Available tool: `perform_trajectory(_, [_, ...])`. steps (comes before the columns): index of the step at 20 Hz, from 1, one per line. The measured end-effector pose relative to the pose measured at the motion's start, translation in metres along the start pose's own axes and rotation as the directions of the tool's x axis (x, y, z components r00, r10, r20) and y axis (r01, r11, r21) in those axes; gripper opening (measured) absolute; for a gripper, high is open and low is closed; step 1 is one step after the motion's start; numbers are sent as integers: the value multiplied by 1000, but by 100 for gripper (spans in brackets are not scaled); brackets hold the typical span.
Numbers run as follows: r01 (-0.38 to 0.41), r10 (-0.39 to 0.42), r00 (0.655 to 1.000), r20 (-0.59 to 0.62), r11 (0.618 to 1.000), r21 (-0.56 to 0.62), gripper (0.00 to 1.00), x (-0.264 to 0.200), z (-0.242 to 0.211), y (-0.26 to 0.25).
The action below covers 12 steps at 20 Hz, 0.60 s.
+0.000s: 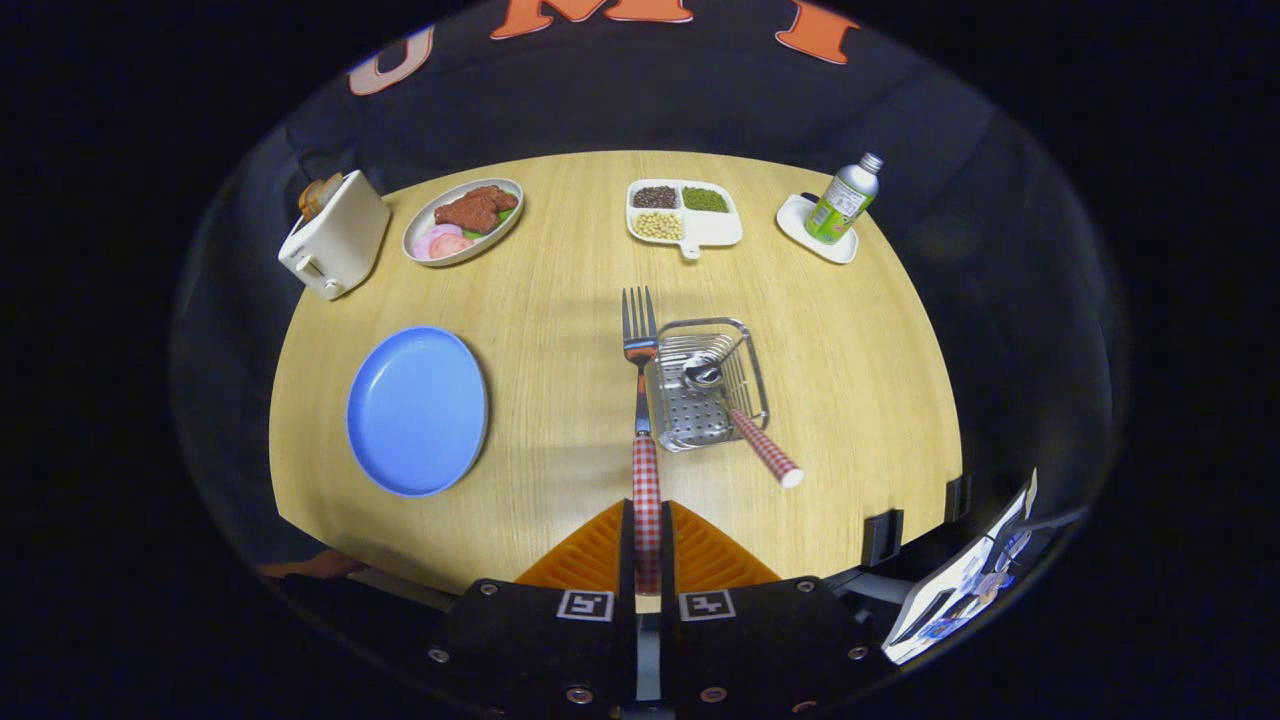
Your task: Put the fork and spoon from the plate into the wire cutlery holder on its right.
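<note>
Gripper (pixel 647 545) fingers clench the checked-handled steel fork (pixel 640 400), tines at twelve o'clock beside the wire cutlery holder (pixel 706 385), probably lining up beside the spoon (pixel 735 415).

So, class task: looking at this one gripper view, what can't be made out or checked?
- Fork: the handle's end sits between the gripper fingers, which hide it.
- Spoon: bowl in the wire cutlery holder; whether it touches the bottom is unclear through the wires.
- Toaster: its far side is turned away.
- Bottle: label too small to read.
</note>
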<state>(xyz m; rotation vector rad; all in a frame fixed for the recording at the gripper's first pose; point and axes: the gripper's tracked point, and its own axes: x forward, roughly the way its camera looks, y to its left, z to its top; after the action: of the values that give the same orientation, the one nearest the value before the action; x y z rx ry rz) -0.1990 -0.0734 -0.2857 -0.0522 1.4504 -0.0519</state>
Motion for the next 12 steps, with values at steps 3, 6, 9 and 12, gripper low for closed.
perform_trajectory(3, [3,-5,998,-61,999,-41,10,0,-5,-17])
perform_trajectory(6, [-16,4,991,-133,996,-89,9,2,-10,-26])
perform_trajectory(9, [-41,12,977,-211,990,-136,10,2,-16,-32])
perform_trajectory(12, [-61,11,963,-270,982,-177,10,5,-16,-38])
